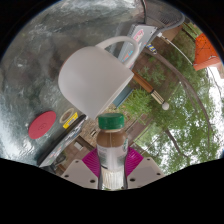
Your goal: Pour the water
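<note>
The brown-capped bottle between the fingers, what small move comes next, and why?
Probably tip the clear plastic bottle with the brown cap forward toward the white mug, once uncapped. The gripper looks shut on the bottle, which stands upright with its cap on, and the mug lies just beyond it.

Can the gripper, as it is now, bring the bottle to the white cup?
Probably yes. The gripper appears to hold the bottle between its fingers, and the white cup lies just beyond it with nothing visible between them.
</note>
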`<state>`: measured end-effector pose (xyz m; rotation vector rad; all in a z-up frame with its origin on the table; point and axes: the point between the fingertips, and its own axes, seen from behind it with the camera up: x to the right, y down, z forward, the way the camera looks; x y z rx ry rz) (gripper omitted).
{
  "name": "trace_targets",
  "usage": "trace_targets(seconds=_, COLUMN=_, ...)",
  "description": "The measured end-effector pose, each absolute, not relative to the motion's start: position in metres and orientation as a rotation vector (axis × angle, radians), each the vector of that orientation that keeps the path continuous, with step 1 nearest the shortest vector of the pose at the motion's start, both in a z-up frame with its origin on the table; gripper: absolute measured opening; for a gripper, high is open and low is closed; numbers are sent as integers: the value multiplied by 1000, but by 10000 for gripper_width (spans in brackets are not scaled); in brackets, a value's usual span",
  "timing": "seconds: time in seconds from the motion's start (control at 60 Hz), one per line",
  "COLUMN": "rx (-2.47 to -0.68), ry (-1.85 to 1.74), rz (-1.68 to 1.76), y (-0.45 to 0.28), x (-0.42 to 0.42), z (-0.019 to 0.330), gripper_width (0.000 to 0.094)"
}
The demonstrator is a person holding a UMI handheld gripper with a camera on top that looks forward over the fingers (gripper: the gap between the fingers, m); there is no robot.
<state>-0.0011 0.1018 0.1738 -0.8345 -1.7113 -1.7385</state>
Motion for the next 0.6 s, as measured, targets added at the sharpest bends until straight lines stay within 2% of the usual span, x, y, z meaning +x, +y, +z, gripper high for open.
trace_targets(seconds=0.183, rx=-829, ry=-1680, rz=-1700, y=107, x=-5, z=178, gripper_width=282)
trace_targets(seconds=0.283, rx=-989, ry=-1446, rz=-1526, y=105, x=-5, z=189, gripper_width=282)
trace_targets(seconds=0.333, rx=-1105, ry=-1321, rz=-1358, y=105, x=-6, z=205, gripper_width=284)
trace_targets(seconds=0.417, rx=-1359, ry=-965, rz=-948, y=100, x=0, z=206, gripper_width=282)
trace_targets(seconds=0.5, rx=-1555, ry=-641, rz=-526, y=112, x=-2, z=180, gripper_width=284)
trace_targets(seconds=0.517, rx=-1565, ry=-518, rz=-432, y=98, x=7, z=164, gripper_width=283)
trace_targets(seconds=0.533, rx=-1616, ry=-530, rz=-351, y=107, x=3, z=171, gripper_width=283)
trace_targets(seconds=0.6, rx=-1695, ry=-302, rz=-66, y=113, x=7, z=142, gripper_width=284)
